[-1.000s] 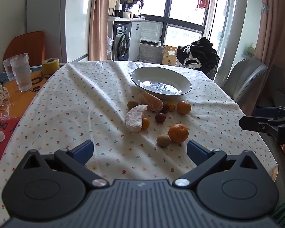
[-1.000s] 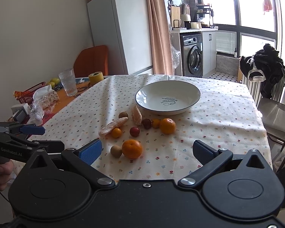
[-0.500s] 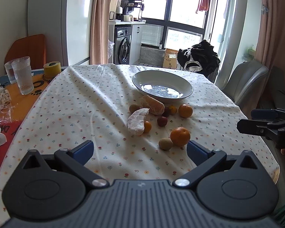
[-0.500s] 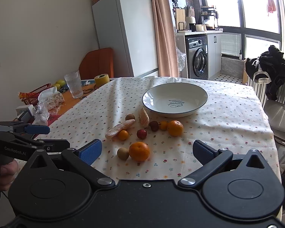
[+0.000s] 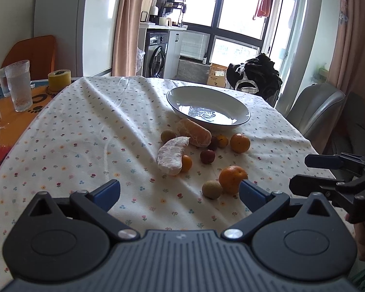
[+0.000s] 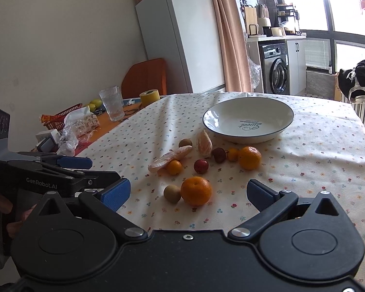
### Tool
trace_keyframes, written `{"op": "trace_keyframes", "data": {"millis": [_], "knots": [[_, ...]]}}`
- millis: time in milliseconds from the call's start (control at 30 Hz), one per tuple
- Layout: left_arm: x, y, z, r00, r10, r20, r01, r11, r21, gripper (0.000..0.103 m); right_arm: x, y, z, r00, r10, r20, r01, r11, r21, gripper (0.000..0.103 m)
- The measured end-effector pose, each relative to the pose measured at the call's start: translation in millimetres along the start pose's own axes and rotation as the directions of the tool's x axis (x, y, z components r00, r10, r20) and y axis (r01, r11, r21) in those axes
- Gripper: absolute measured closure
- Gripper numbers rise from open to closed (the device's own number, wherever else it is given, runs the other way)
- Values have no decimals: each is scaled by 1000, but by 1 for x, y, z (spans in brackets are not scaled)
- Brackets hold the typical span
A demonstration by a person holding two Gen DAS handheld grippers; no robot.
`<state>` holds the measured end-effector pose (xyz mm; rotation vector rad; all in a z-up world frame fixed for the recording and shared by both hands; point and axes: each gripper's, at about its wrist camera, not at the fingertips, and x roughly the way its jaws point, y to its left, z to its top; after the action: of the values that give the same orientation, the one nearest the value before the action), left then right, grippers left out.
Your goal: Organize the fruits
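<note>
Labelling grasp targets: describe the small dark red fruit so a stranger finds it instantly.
Start at the white bowl with the dark rim on the flower-print tablecloth; loose fruit lies in front of it. Among it, the small dark red round fruit sits just right of the small orange fruit, glossy and redder than the duller brownish one beyond.

Far ahead-left of the gripper stand a drinking glass [image 6: 112,107] and yellow tape roll [image 6: 149,96]; a washing machine [image 6: 277,72] stands beyond.
</note>
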<state>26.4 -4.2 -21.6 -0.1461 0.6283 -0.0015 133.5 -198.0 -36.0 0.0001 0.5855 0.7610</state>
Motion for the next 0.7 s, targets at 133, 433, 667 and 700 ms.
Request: {"op": "trace_keyframes", "data": {"millis": [133,433,667,700], "knots": [[12,0,-2,1000,-19,-18,19,1000,-3,2,13,-7,-3,1000,-18,-22,18,1000,14,7],[36,-3,-6,995,-73,-71,72,997,-18,31,37,-18,-7,998,20,-62,-17,998,53,28],[46,-8,-7,992,-94,-80,92,995,-23,46,53,-22,-11,994,54,-95,-47,996,72,39],[49,-8,-7,992,-91,-85,89,996,-21,49,55,-24,-11,993,60,-98,-53,995,80,41]]}}
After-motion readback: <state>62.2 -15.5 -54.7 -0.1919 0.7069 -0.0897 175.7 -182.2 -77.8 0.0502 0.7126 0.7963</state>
